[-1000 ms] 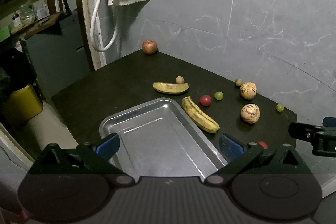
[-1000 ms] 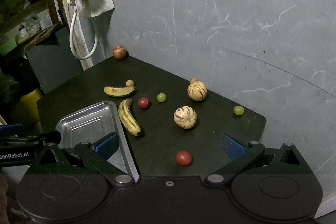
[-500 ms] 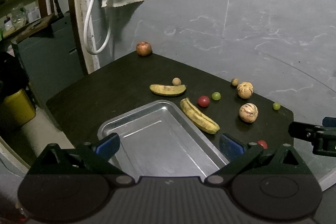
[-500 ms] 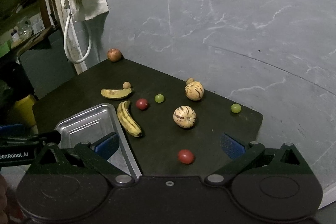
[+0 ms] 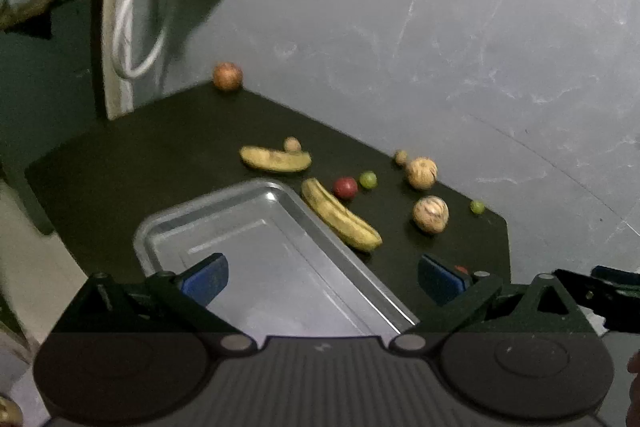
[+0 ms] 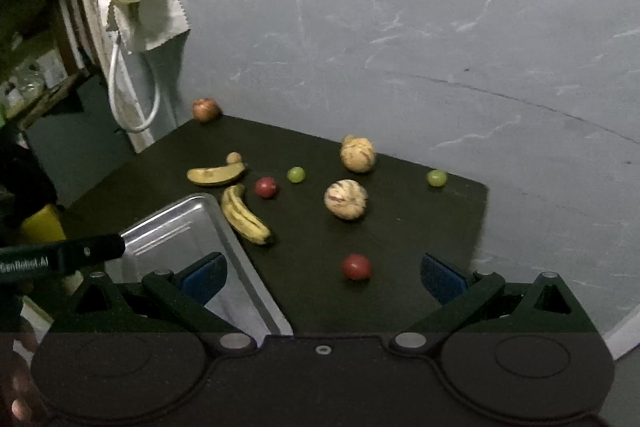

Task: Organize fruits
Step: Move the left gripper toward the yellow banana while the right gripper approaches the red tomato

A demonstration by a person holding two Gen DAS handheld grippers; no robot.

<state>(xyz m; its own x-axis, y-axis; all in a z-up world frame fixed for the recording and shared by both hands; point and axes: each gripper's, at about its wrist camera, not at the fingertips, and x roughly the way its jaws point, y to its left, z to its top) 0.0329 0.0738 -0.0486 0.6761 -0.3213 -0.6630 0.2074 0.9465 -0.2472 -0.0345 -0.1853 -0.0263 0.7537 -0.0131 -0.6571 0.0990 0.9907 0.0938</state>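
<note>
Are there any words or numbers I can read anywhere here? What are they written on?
"GenRobot.AI": white letters, the first one cut off by the picture's edge, on the side of the black left gripper seen in the right wrist view.

No other writing shows: none on the silver metal tray, the fruit or the grey wall.

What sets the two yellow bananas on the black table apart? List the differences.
The banana beside the metal tray is longer and runs along the silver metal tray, its tip pointing toward the camera; the far banana is shorter and lies crosswise beyond the tray's corner. The far banana has a small round brown fruit against it; the banana beside the metal tray has none. Both are yellow with brown marks and lie on the black table, outside the tray.
</note>
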